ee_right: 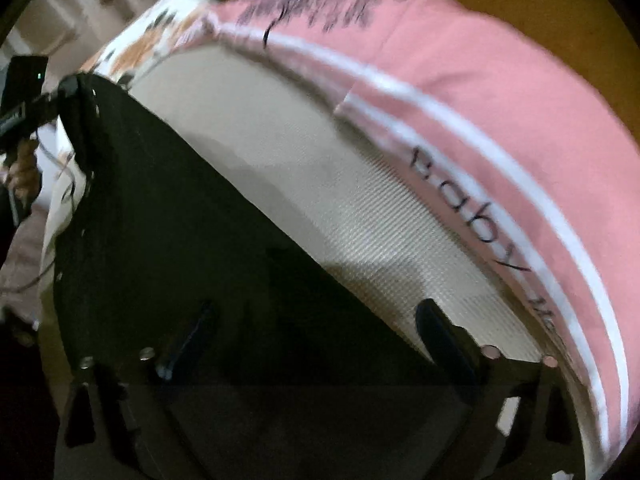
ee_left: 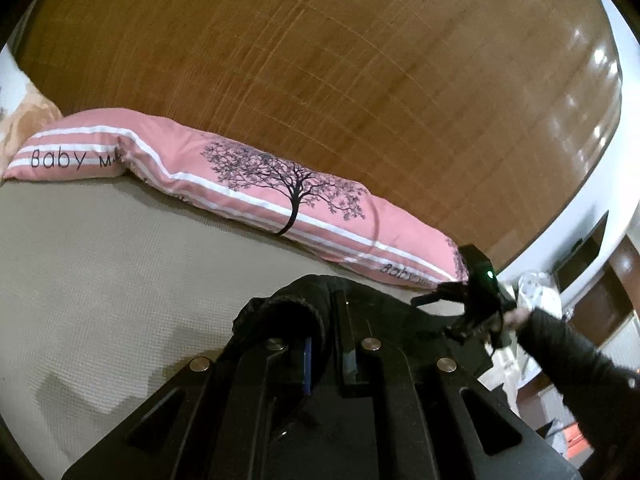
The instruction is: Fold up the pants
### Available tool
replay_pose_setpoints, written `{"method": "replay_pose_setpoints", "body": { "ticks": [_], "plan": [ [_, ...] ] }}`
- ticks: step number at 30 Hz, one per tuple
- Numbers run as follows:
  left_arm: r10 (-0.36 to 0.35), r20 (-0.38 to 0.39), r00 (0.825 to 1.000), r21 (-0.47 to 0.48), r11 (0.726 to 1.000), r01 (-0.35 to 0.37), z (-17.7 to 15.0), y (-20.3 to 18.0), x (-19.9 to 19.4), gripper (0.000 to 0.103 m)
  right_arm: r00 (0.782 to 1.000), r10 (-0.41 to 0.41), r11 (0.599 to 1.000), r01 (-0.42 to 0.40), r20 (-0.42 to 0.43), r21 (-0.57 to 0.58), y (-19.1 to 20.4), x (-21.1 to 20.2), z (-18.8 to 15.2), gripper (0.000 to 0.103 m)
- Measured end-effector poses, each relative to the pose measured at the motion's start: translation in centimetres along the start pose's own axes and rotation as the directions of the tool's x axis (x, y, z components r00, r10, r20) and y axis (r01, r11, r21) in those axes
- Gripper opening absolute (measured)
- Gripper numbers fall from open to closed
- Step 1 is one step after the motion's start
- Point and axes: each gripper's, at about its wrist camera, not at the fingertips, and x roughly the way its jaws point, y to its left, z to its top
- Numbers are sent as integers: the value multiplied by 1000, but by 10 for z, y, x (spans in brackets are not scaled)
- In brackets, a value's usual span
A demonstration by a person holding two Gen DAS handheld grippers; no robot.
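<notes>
The black pants (ee_left: 304,300) are bunched between my left gripper's (ee_left: 326,344) fingers, which are shut on the fabric above the beige bed sheet (ee_left: 100,272). In the right wrist view the pants (ee_right: 168,216) stretch as a dark sheet from the lower middle up to the left gripper at the far left. My right gripper (ee_right: 312,328) has its fingers wide apart with the pants lying across the left finger (ee_right: 188,336); the right finger (ee_right: 444,332) is bare. The right gripper also shows in the left wrist view (ee_left: 476,304), held by a dark-sleeved arm.
A long pink pillow (ee_left: 256,184) with white stripes, a tree print and "Baby" lettering lies along the far edge of the bed. A wooden headboard (ee_left: 360,60) rises behind it. A floral cloth (ee_right: 160,40) lies at the bed's end.
</notes>
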Motion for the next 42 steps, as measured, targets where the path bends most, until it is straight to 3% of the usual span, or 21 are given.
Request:
{"method": "replay_pose_setpoints", "body": {
  "ticks": [4, 5, 7, 9, 15, 22, 31, 36, 42],
  "plan": [
    [26, -17, 1000, 27, 999, -26, 0, 0, 1, 8, 998, 44, 999, -44, -55, -5, -15, 10, 1, 68],
    [26, -22, 999, 26, 999, -26, 1, 1, 2, 8, 996, 66, 998, -66, -60, 2, -17, 11, -1, 56],
    [37, -31, 999, 34, 999, -36, 1, 1, 4, 8, 996, 71, 997, -71, -61, 6, -19, 12, -4, 42],
    [46, -38, 998, 36, 998, -44, 2, 2, 6, 8, 999, 34, 999, -34, -42, -4, -16, 8, -10, 15],
    [75, -49, 996, 40, 997, -74, 1, 5, 1, 8, 994, -82, 997, 81, 74, 18, 11, -30, -29, 12],
    [107, -76, 991, 160, 983, -94, -14, -20, -30, 8, 961, -221, 974, 208, 165, 89, 68, -74, -67, 10],
    [114, -146, 983, 223, 971, -80, -75, -40, -85, 9, 938, -276, 953, 239, 212, 187, 140, -97, -145, 9],
    [157, -235, 959, 270, 959, -90, -131, -39, -100, 10, 950, -240, 953, 191, 198, 236, 166, -82, -185, 8],
    [237, -344, 909, 309, 942, -129, -187, -30, -93, 10, 968, -198, 941, 143, 156, 308, 176, -48, -222, 8]
  ]
}}
